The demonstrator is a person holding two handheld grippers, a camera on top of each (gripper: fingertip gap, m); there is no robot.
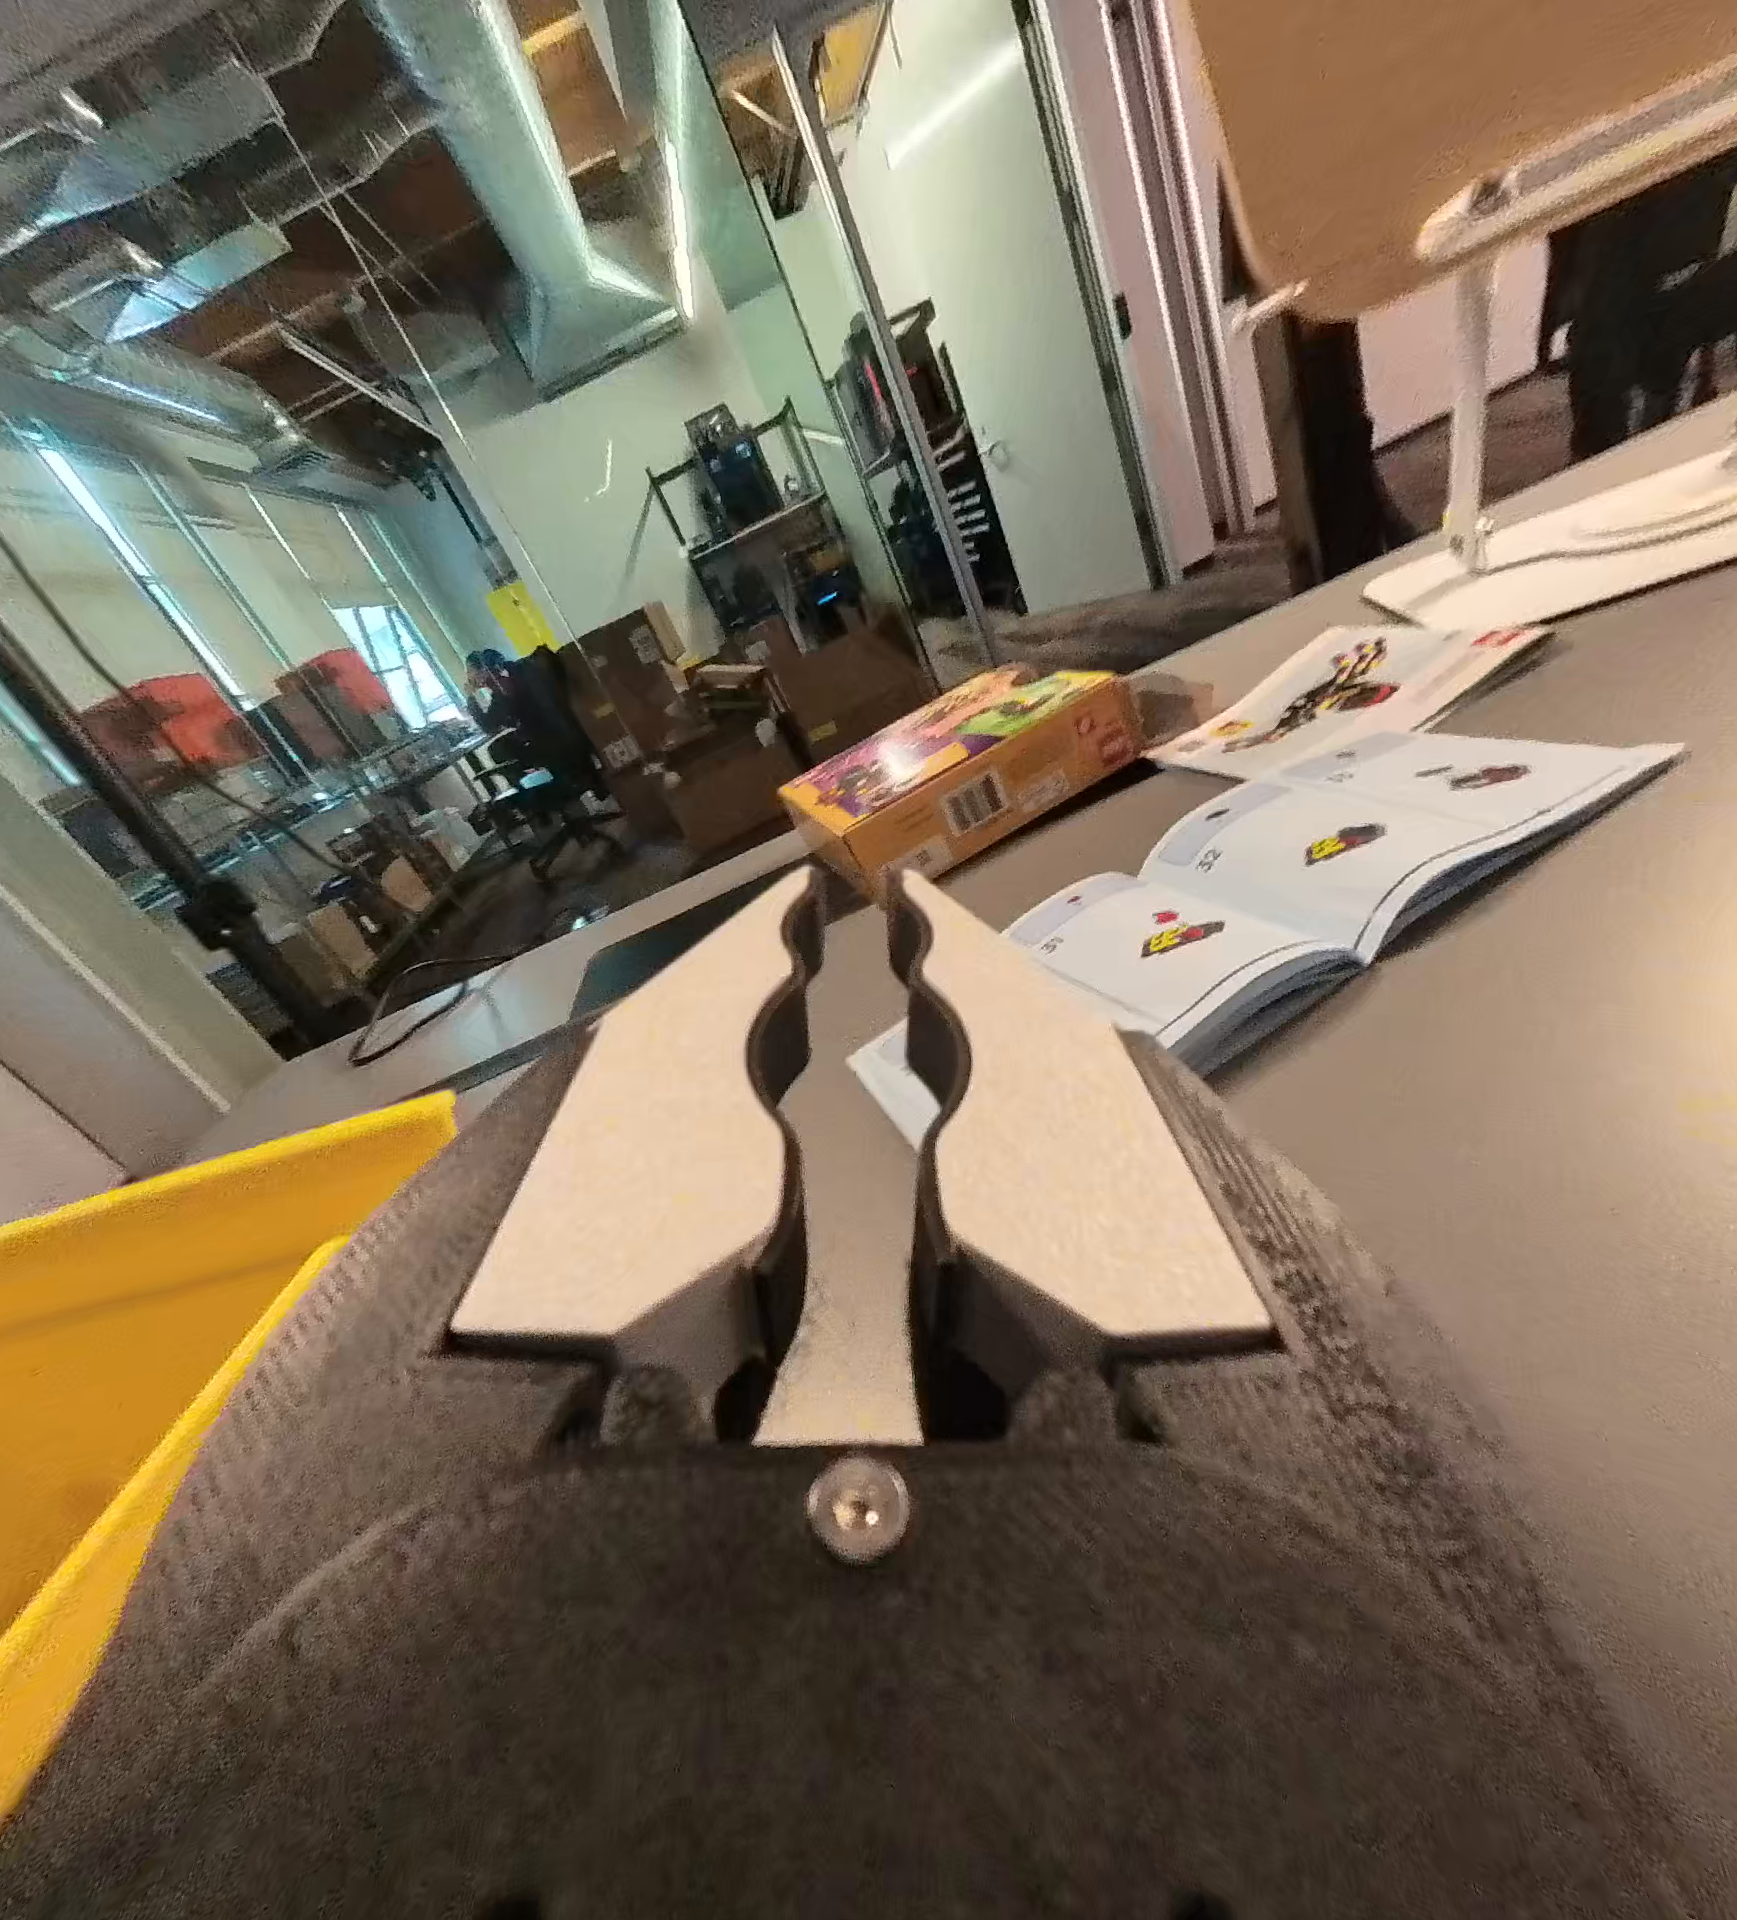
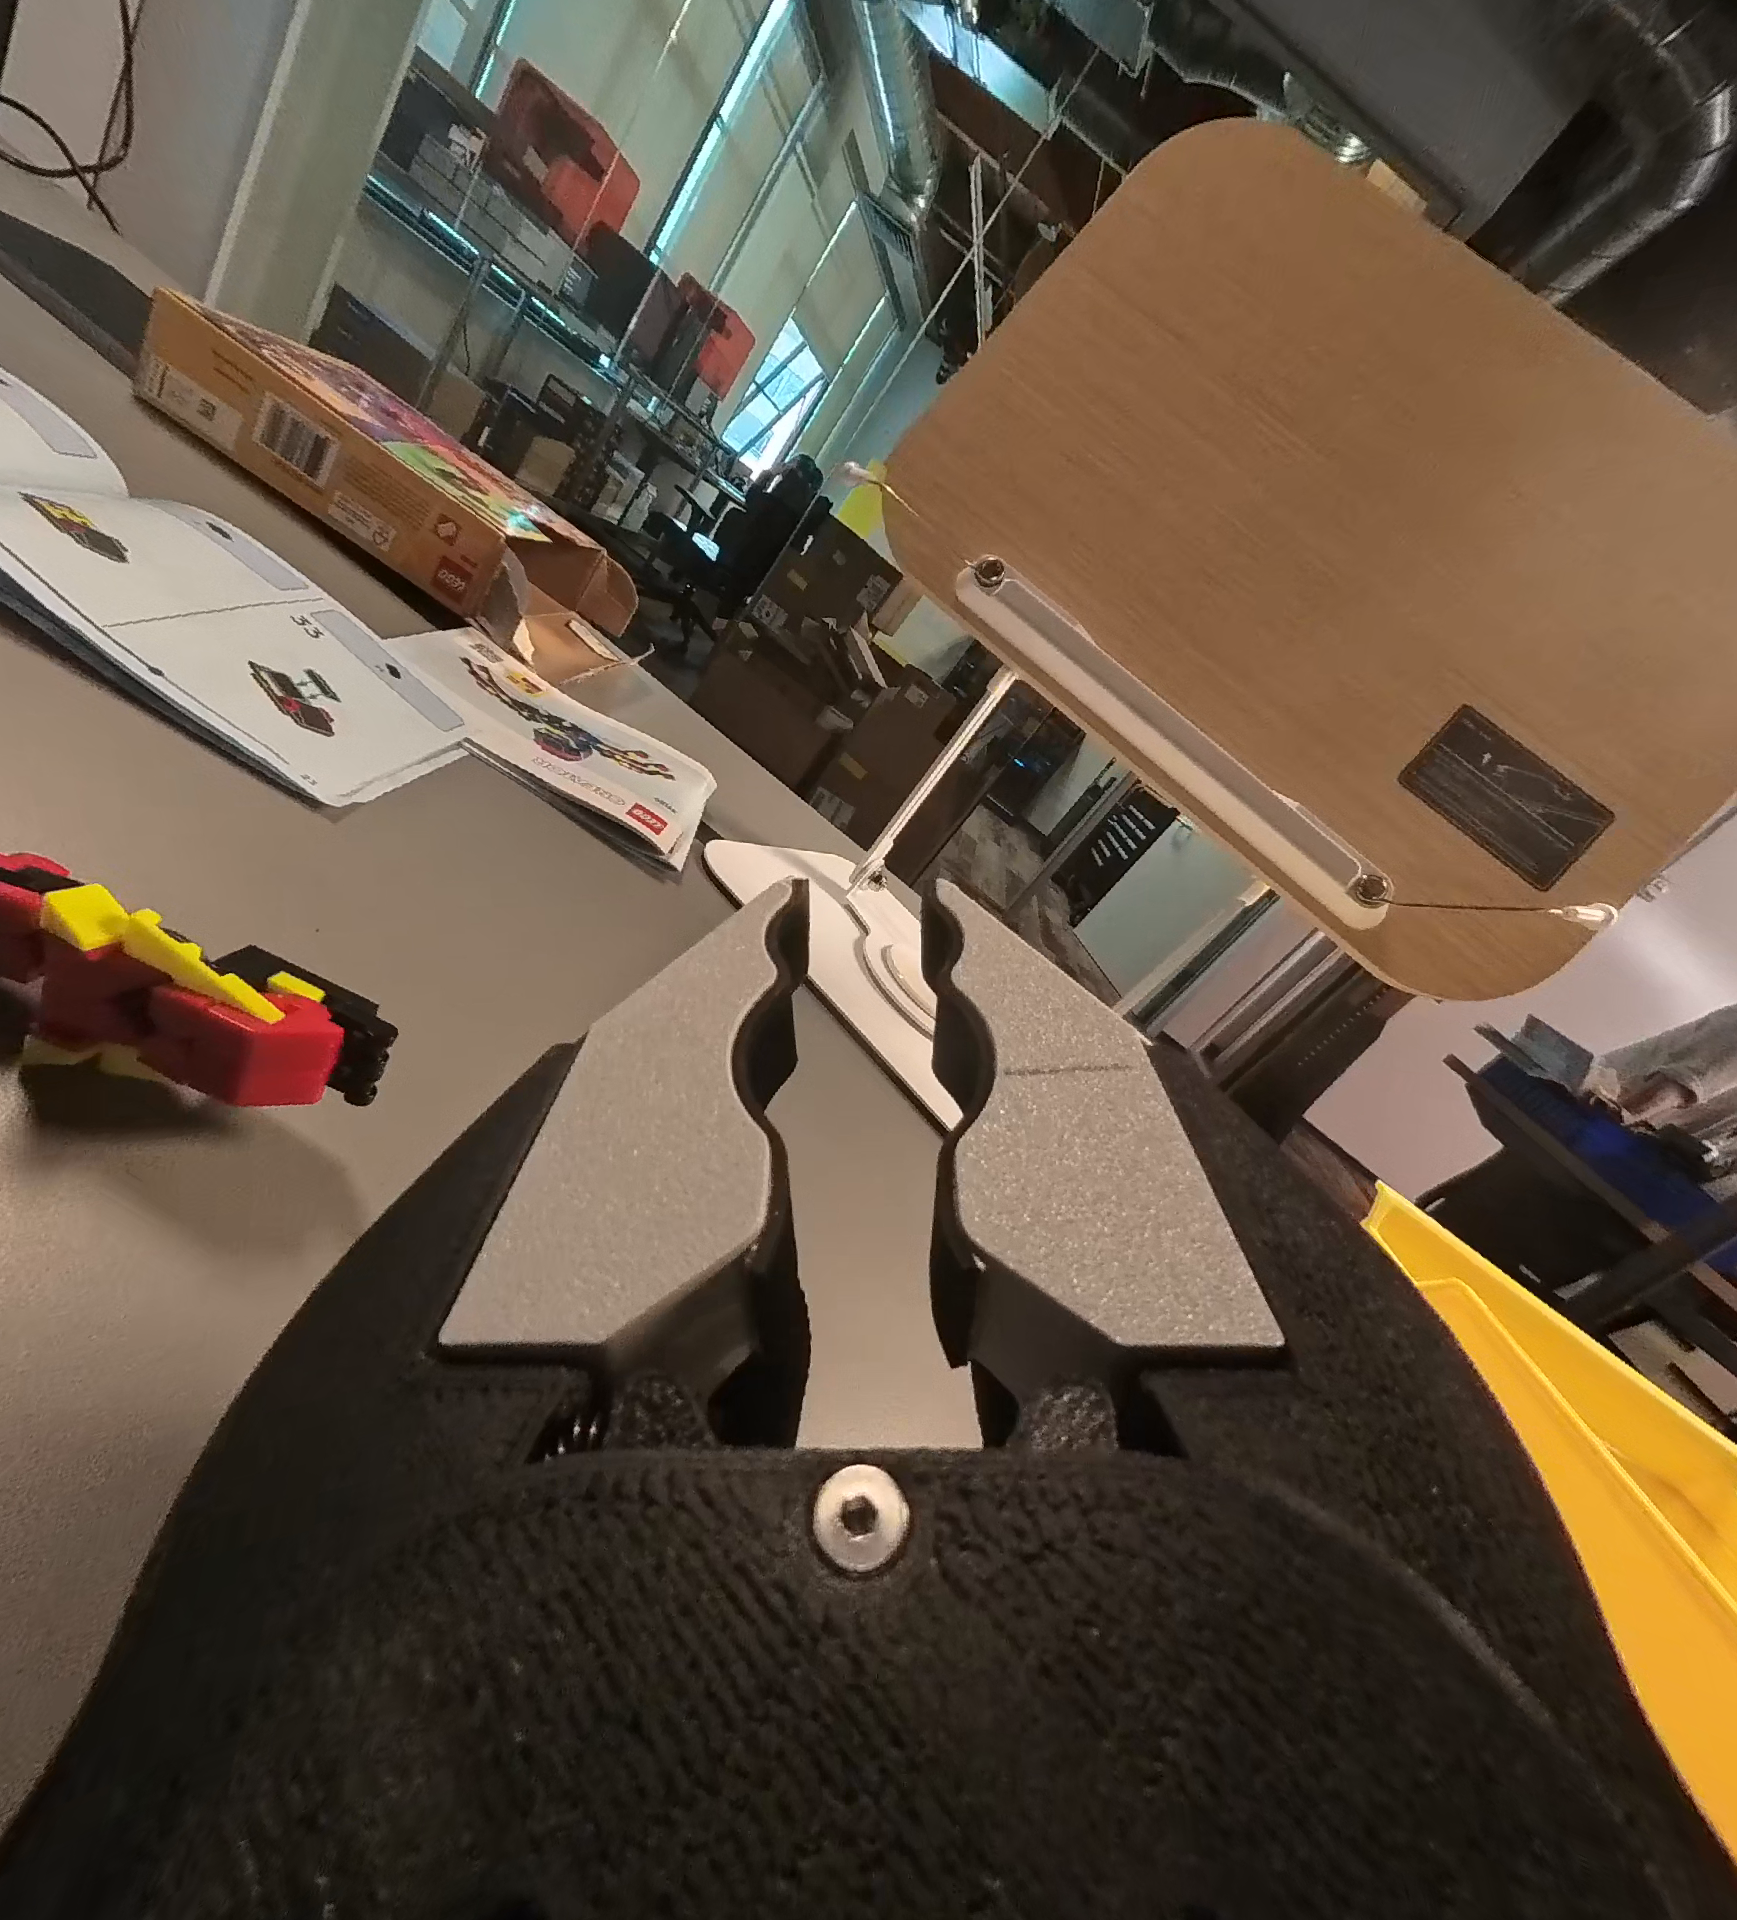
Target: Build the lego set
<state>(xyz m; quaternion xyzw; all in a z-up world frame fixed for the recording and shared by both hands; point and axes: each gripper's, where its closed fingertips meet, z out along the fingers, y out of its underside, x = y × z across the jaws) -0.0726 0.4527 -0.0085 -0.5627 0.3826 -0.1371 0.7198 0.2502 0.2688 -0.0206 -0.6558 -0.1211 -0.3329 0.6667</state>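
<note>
Both views are evenly lit by indoor light, with daylight coming through the tall windows at the back of the room. The left wrist view is soft with motion blur, worst at the lamp and the right edge of the table. The right wrist view is sharper; the red and yellow model casts a soft shadow toward the camera. Wide-angle lenses bend straight lines near the edges and tilt the room. Pale glare lies on the open booklet.

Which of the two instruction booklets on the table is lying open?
The nearer, thicker booklet, spread open to step pages; the thinner booklet beyond it lies closed, cover up.
</note>
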